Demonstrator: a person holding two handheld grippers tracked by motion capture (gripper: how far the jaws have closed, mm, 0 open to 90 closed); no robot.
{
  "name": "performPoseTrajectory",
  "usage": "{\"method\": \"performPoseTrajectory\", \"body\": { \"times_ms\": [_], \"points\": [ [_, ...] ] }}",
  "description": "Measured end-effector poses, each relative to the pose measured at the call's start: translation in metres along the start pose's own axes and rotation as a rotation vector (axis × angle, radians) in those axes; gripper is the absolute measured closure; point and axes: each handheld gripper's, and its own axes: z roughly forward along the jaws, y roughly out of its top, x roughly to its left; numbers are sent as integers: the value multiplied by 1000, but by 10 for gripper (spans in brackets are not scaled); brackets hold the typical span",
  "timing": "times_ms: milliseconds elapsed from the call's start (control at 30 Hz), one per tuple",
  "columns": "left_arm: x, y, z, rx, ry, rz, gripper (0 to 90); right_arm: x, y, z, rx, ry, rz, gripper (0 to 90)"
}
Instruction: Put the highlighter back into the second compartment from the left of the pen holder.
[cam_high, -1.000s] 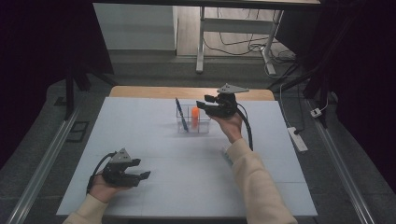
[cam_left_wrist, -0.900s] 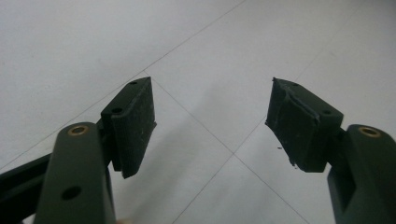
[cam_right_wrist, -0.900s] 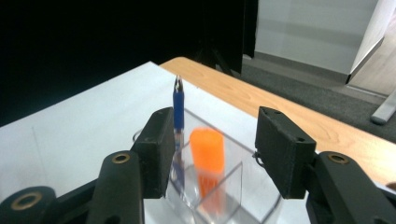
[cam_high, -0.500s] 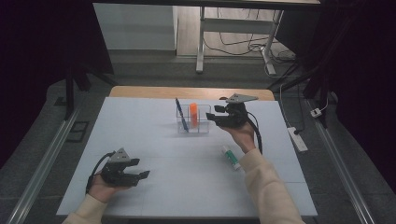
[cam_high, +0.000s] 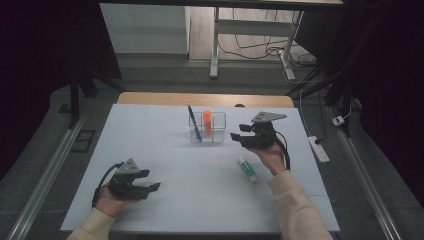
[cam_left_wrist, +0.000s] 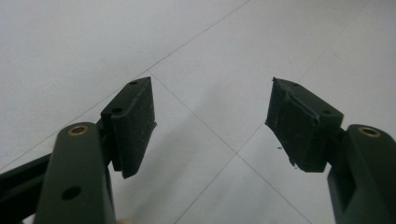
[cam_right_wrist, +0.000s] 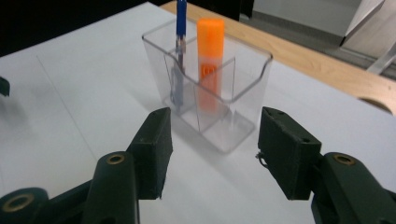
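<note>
The right gripper (cam_high: 239, 137), jaws empty and just opening, hangs beside the clear plastic organiser (cam_high: 218, 135) holding the orange marker (cam_high: 207, 121), so it should swing back low over the white-and-green tube (cam_high: 247, 167) lying on the table and straddle its middle squarely.

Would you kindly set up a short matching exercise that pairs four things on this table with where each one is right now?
Things:
1. orange marker
2. blue pen
3. white tube with green cap
4. left tongs

Places or states:
A. lying flat on the white table, beside the right forearm
B. standing upright in the clear holder
C. open and empty, near the front left of the table
D. leaning in the clear holder, on its left side

Pairs: 1-B, 2-D, 3-A, 4-C
</note>
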Motion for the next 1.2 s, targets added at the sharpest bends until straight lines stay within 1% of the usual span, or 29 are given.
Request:
{"method": "performPoseTrajectory", "body": {
  "times_ms": [100, 233, 433, 633, 700, 733, 833, 900, 1033, 1133, 1200],
  "points": [
    [0, 0, 1, 1, 0, -3, 318, -2, -7, -5, 14, 0, 12, 441],
    [-1, 1, 1, 0, 0, 1, 319, -2, -13, -9, 35, 3, 14, 437],
    [-1, 1, 1, 0, 1, 0, 318, -2, -20, -15, 66, -1, -1, 436],
    [-1, 1, 1, 1, 1, 2, 319, 0, -24, -20, 98, 21, -14, 431],
    [-1, 1, 1, 2, 1, 1, 319, 0, -25, -21, 112, 16, -23, 425],
    [-1, 1, 1, 3, 1, 3, 318, 1, -25, -22, 115, 15, -22, 423],
    [-1, 1, 1, 5, 2, 8, 319, 1, -26, -25, 114, 25, -39, 418],
    [-1, 1, 1, 4, 1, 9, 318, 1, -27, -26, 116, 21, -40, 413],
    [-1, 1, 2, 5, 0, 7, 318, 1, -29, -28, 139, 6, -55, 393],
    [-2, 1, 1, 1, 1, 7, 318, 1, -30, -29, 151, 6, -54, 392],
    [-2, 1, 1, -1, 1, 8, 318, 1, -31, -28, 161, 20, -56, 390]
  ]
}}
